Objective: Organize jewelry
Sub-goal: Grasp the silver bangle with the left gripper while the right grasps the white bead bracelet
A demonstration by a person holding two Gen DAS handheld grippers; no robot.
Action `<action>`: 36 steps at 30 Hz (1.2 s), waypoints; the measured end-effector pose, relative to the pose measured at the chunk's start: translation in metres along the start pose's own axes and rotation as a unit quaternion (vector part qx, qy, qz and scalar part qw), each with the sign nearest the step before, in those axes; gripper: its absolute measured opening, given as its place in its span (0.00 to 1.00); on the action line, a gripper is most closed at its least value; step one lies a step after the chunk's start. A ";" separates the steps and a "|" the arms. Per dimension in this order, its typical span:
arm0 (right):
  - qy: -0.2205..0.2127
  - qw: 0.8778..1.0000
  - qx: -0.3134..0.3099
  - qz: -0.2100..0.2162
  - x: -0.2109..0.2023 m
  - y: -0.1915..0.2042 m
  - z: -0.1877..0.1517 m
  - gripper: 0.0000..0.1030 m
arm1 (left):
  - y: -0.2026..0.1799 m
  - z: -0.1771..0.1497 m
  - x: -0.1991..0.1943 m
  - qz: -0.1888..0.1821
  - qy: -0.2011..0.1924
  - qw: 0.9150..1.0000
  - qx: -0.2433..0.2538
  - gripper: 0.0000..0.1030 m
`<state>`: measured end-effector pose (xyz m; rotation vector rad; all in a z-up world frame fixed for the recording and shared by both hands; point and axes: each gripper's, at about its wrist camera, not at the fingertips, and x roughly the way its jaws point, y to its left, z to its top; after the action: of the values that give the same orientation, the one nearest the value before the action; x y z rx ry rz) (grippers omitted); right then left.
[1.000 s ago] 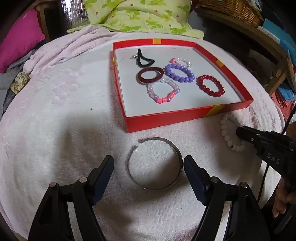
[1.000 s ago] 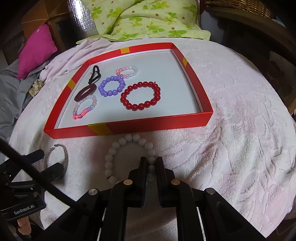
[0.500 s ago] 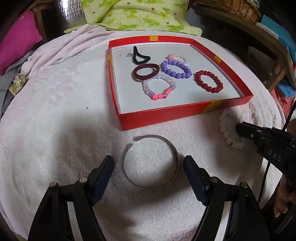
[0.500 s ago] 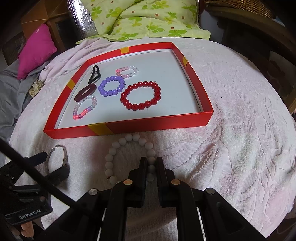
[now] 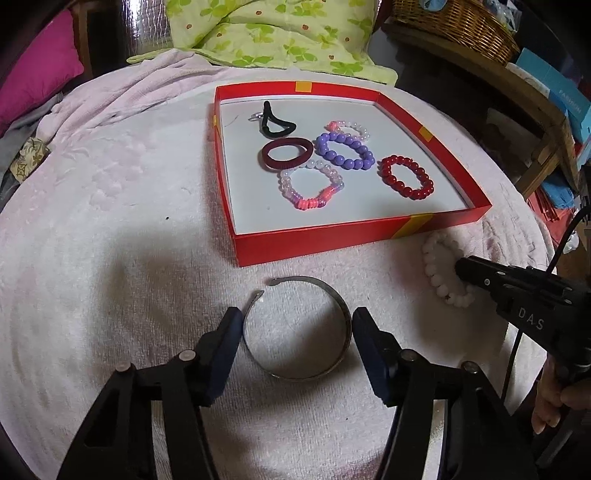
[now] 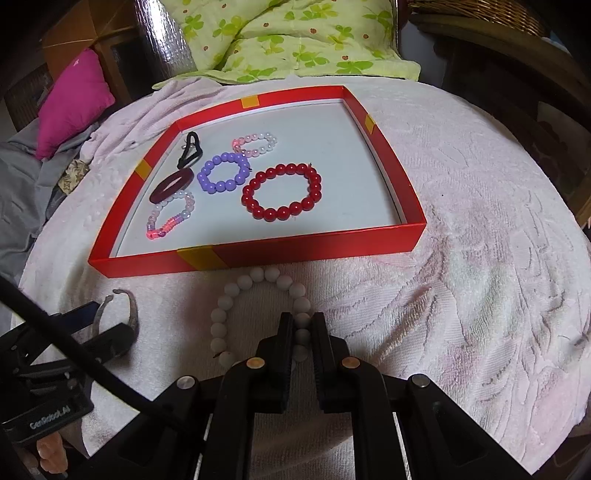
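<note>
Surface: pink towel (image 5: 110, 258) spread over a round table, with a green flowered quilt (image 5: 266, 33) and a magenta cushion (image 6: 72, 99) behind it.
Tray: red box lid (image 5: 314, 240) near the far middle of the towel, already holding a red bead bracelet (image 6: 282, 192), a purple one (image 6: 222, 172), two pale pink ones and two dark hair ties.
Metal cuff: open silver bangle (image 5: 295, 328) lying flat on the towel just in front of the tray's near wall.
Left gripper (image 5: 295, 332): its jaws are closing with the cuff between them; the pads sit just beside the band on either side, and I cannot tell whether they touch it yet.
White bracelet: pale bead loop (image 6: 258, 314) on the towel, just in front of the tray's near wall and to the right of the cuff.
Right gripper (image 6: 302, 332): fingers drawn together, clamped on the near right side of the white bracelet; most of the loop lies on the towel.
Risk, cuff: the band is springy and has a gap, so a squeeze across it may flex it and make it pop out or twist sideways.
Risk, beads: a pinch on round beads can slip, and the elastic loop may swing and catch the tray wall during a lift.
Risk, tray: the light lid could slide on the towel if either piece drags against its near wall.
Risk, crowding: a drop onto the pieces already inside could tangle or pile them.
</note>
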<state>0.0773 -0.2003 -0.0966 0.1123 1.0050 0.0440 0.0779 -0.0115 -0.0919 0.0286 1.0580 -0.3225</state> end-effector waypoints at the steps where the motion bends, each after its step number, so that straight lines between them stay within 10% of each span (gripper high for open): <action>1: 0.000 1.000 0.000 0.001 -0.001 0.000 0.000 0.11 | 0.001 0.000 0.000 -0.003 -0.002 1.000 -0.002 0.61; 36: -0.018 0.994 0.024 0.110 -0.024 0.015 0.004 0.11 | 0.021 -0.005 -0.026 0.044 -0.038 0.998 0.005 0.61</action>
<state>0.0676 -0.1877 -0.0726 0.2665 0.9549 0.2180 0.0681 0.0156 -0.0751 0.0712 0.9759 -0.2473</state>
